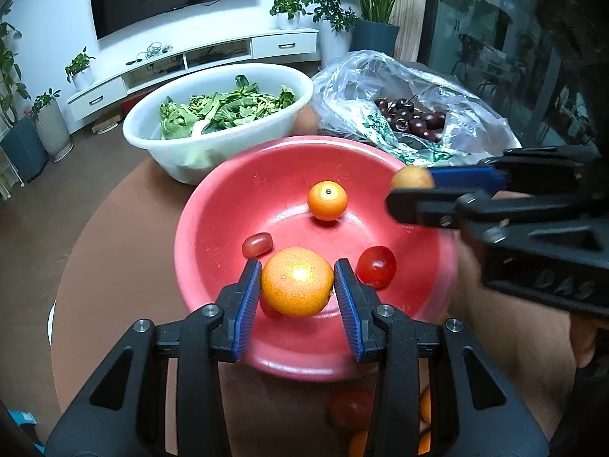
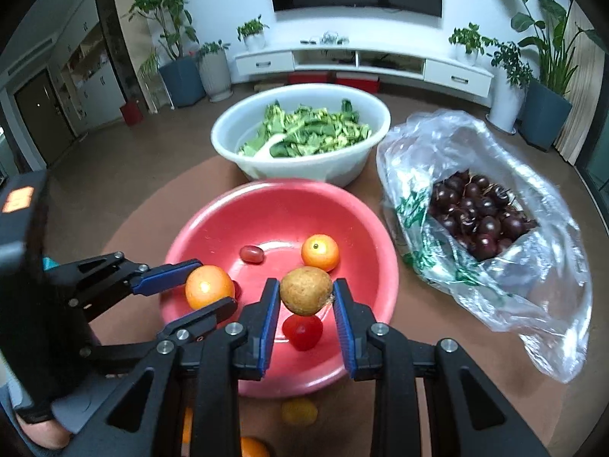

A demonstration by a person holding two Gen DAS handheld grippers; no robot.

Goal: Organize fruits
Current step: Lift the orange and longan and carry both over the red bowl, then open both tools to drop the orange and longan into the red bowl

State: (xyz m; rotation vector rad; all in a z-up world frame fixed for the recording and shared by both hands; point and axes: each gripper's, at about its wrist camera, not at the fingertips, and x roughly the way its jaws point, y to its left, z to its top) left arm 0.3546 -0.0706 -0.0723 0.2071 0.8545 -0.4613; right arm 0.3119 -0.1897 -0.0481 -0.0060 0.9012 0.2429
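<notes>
Left claw (image 1: 297,283) clamped on a large orange citrus fruit (image 1: 297,282), blue pads pressed to either side, held above the near half of the red bowl (image 1: 228,198). Right claw (image 2: 306,296) clamped on a small brown-skinned round fruit (image 2: 306,295), also held over the red bowl, toward its near rim; in the left wrist view this claw enters from 3 o'clock with the brown fruit at its tips. Red bowl sits on a round brown worktop (image 2: 437,342). Lying inside the bowl: a smaller orange fruit (image 2: 320,252) at about 1 o'clock from the bowl's centre, a red grape (image 2: 251,254) at about 10 o'clock, and a red cherry tomato (image 2: 302,331) at 6 o'clock, directly beneath the brown fruit in the right wrist view. White basin (image 2: 266,167) of cut green leaves (image 2: 308,129) stands at 12 o'clock from the red bowl, rims just beside each other. Clear plastic bag (image 2: 533,297) with dark cherries (image 2: 479,213) lies at 3 o'clock from the bowl, mouth open. More fruit on the worktop at 6 o'clock, nearer than the bowl: orange, yellow and red pieces, blurred and partly hidden behind the claw frames. Background: white TV cabinet, dark screen, potted plants.
</notes>
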